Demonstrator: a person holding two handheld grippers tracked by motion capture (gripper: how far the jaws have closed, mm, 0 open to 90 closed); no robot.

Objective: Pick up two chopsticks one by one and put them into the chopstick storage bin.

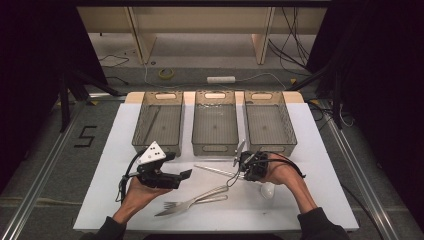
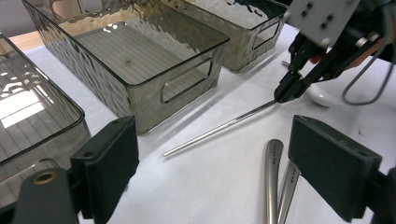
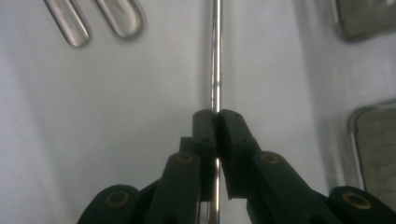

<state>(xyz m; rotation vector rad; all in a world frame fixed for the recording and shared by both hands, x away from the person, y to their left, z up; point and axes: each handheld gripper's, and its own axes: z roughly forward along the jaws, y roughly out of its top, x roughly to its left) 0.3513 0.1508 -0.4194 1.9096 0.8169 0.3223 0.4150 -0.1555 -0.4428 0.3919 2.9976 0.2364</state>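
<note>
- Your right gripper (image 3: 215, 122) is clamped on a thin metal rod (image 3: 215, 56), probably a chopstick, the jaws pinched together around one end; in the high view the rod (image 1: 212, 170) lies on the white table (image 1: 320, 200) in front of the middle bin (image 1: 215, 122), running from the gripper toward ten o'clock.
- Your left gripper (image 2: 212, 154) hangs empty, jaws wide apart, at about eight o'clock from the rod (image 2: 215, 129), above the table.
- Two forks (image 1: 195, 200) lie at six o'clock from the rod; a white spoon (image 1: 267, 190) sits just beside your right hand (image 1: 280, 172).
- Expect the rod to feel light, stiff and slick: polished metal is likely to swivel or slip in an end pinch.
- A hold nearer its middle would probably keep it level on the way to a bin.
</note>
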